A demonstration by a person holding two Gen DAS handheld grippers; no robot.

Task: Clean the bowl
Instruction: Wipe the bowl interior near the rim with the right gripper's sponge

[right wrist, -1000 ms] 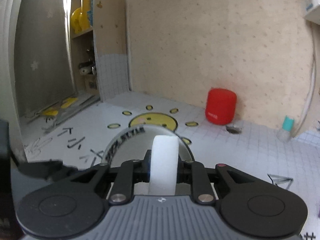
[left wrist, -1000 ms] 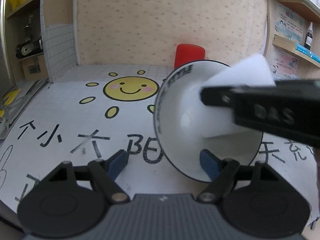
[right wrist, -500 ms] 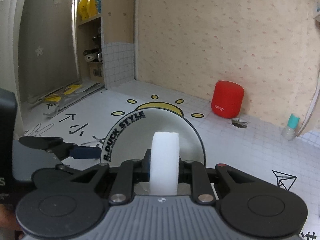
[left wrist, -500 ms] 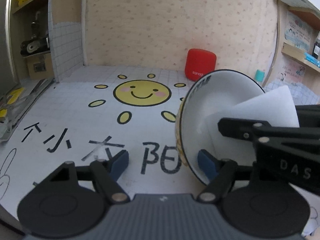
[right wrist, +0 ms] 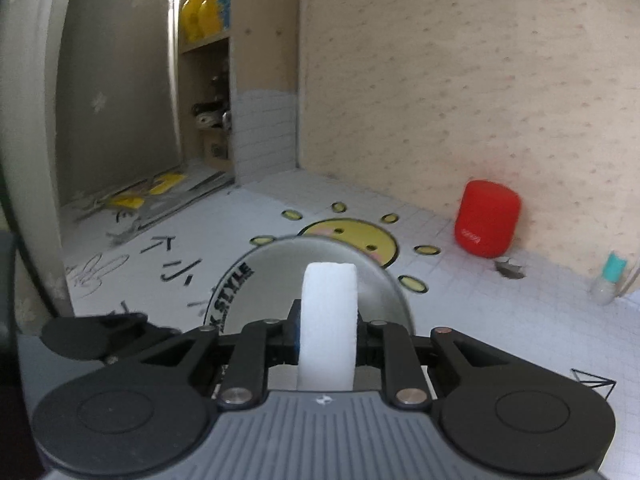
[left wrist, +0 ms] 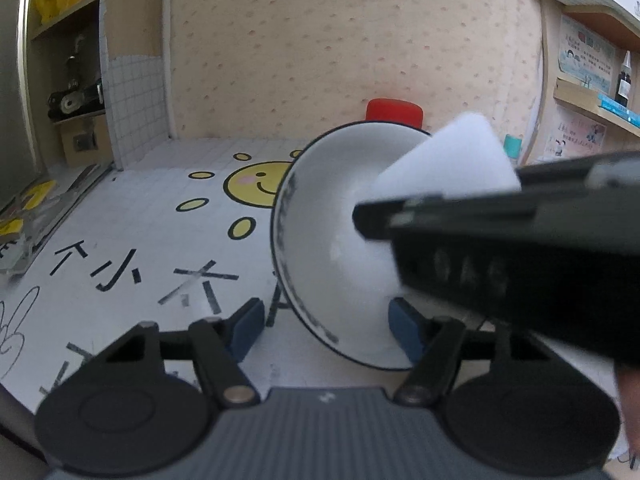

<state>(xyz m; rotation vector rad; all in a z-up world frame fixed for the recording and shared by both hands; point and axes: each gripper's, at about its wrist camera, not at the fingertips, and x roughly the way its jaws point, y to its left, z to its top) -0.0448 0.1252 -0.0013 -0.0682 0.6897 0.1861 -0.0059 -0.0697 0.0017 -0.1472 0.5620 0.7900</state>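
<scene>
White bowl (left wrist: 332,248) centre frame in left wrist view, tipped on edge with opening facing right, held clear of the printed table (left wrist: 132,236) in the left gripper (left wrist: 326,326), blue pads spread wide on either side of its lower rim. White sponge (right wrist: 328,320) pinched between the pressed-in fingers of the right gripper (right wrist: 328,330), leading corner inside the bowl. Red cylinder (right wrist: 486,218) at right against the back wall, well apart.
</scene>
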